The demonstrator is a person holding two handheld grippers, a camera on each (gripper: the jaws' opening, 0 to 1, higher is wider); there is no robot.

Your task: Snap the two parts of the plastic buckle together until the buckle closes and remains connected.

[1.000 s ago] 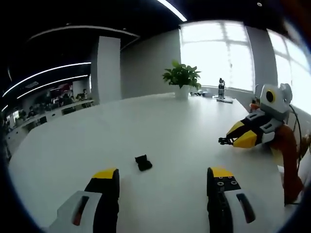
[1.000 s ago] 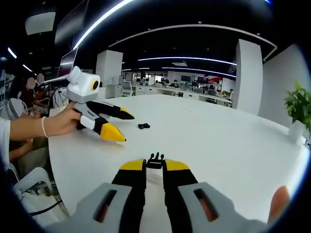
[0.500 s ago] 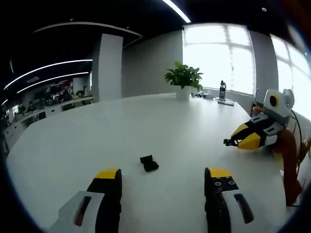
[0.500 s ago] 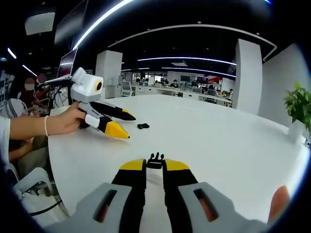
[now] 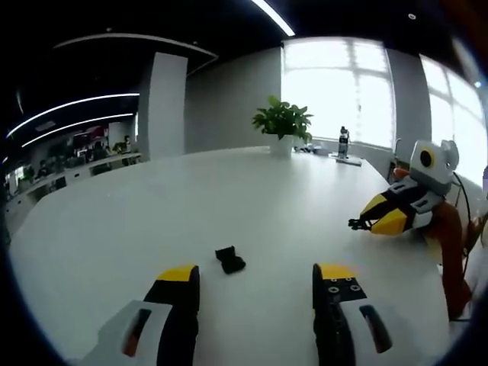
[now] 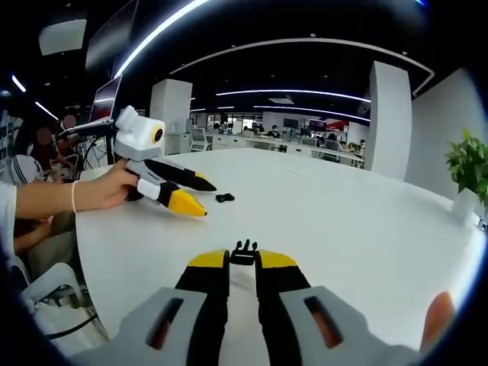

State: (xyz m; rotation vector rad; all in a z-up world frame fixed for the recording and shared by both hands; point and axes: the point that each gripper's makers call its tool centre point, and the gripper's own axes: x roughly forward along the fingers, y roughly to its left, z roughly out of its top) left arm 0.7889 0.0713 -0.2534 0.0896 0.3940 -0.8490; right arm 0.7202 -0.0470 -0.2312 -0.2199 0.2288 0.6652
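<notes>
In the left gripper view, the buckle part (image 5: pixel 229 259) lies on the surface (image 5: pixel 252 198) at 12 o'clock between the jaws; the potted plant (image 5: pixel 282 123) stands far behind; the right gripper (image 5: pixel 366 223) sits at 2 o'clock.

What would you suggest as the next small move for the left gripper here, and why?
Probably ease the left gripper forward and close on the loose buckle half. Its jaws stand open with that piece lying on the white table just ahead between them, while the right gripper already pinches the pronged buckle half.

The pronged buckle part (image 6: pixel 243 252) sits half hidden inside the right gripper (image 6: pixel 243 263).
</notes>
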